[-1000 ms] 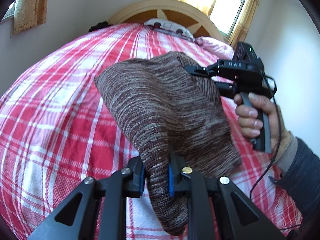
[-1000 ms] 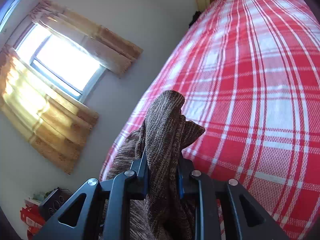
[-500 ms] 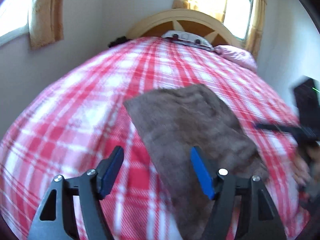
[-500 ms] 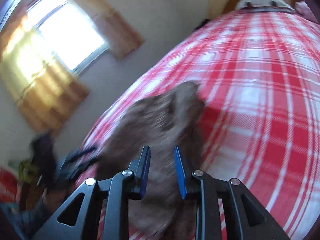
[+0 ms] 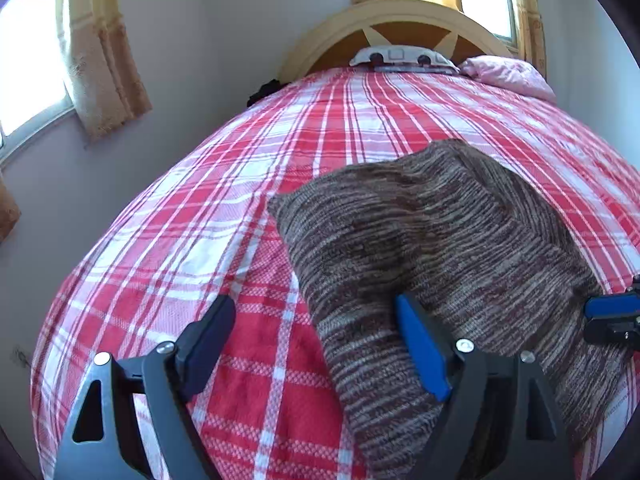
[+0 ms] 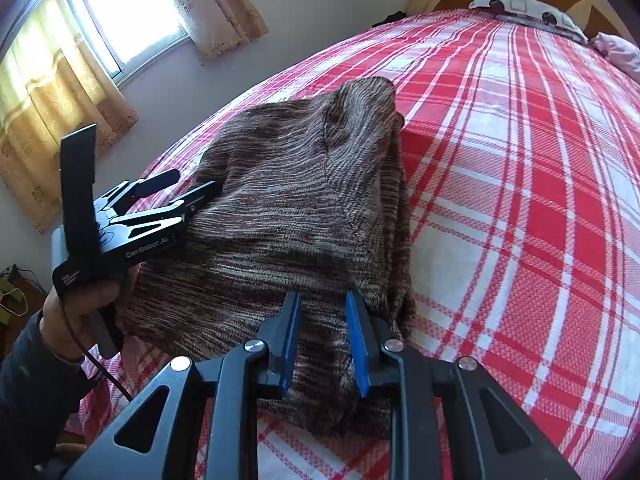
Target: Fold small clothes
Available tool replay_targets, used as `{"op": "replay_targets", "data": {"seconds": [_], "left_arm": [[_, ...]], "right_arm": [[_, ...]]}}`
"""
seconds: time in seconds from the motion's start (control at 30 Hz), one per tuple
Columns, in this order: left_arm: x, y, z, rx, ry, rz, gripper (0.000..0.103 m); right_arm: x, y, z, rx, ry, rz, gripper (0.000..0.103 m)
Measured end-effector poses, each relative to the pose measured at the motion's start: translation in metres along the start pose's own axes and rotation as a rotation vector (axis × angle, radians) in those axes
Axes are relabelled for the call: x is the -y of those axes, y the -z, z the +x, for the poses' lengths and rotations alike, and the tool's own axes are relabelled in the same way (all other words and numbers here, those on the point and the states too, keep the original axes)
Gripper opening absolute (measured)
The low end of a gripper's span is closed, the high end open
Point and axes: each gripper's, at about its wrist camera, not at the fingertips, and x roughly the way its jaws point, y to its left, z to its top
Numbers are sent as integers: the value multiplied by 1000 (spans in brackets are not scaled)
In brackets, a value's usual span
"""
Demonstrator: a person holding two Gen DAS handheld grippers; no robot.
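Left wrist view: my left gripper (image 5: pixel 316 348) stands spread wide, its jaws having just been opening, and pinches nothing. The brown knit garment (image 5: pixel 440 240) lies flat on the plaid bedspread (image 5: pixel 200 208), its near left edge between the spread fingers, one finger over the knit and the other over bare plaid. Its long axis runs from me toward the headboard (image 5: pixel 400 20).

Right wrist view: my right gripper (image 6: pixel 322 344) has a narrow gap, with the garment's near right edge between its pads; I cannot tell whether they press it. I judge both grippers about equally near the garment's near edge.
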Motion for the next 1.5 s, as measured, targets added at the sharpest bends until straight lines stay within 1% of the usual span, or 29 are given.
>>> {"op": "replay_targets", "data": {"seconds": [0.07, 0.17, 0.2, 0.23, 0.3, 0.37, 0.43, 0.47, 0.5, 0.53, 0.67, 0.77, 0.93, 1.3, 1.5], "left_arm": [[-8, 4, -4, -2, 6, -63, 93], [-21, 16, -19, -8, 68, -162, 94], [-25, 20, -30, -5, 85, -188, 94], [-25, 23, -37, 2, 90, -192, 94], [-23, 27, -60, 20, 79, -169, 94], [-20, 30, -85, 47, 73, -138, 94], [-16, 29, -108, 77, 70, -113, 94], [-13, 29, -120, 94, 65, -97, 95], [-12, 30, -130, 105, 56, -85, 96], [-9, 29, -139, 116, 53, -73, 96], [-2, 30, -173, 173, 81, -42, 98], [5, 28, -186, 197, 93, -22, 99], [15, 28, -196, 212, 113, -13, 99], [22, 33, -206, 232, 129, -16, 99], [23, 33, -209, 240, 131, -20, 99]], "right_arm": [[0, 6, -5, 12, 11, 6, 23], [8, 16, -14, 29, 12, 13, 23], [8, 21, -22, 43, 13, 19, 24], [6, 24, -29, 56, 27, 21, 26], [4, 32, -46, 81, 85, 24, 26], [1, 41, -63, 113, 76, 38, 27], [-10, 49, -83, 165, 97, 28, 36], [-16, 54, -92, 192, 114, 21, 46], [-24, 60, -104, 221, 128, 11, 51], [-28, 61, -109, 237, 132, 3, 52], [-57, 70, -142, 308, 150, -54, 52], [-72, 70, -155, 337, 159, -87, 52], [-83, 77, -170, 365, 163, -85, 52], [-86, 84, -185, 415, 168, -63, 52], [-86, 85, -189, 426, 173, -65, 52]]}}
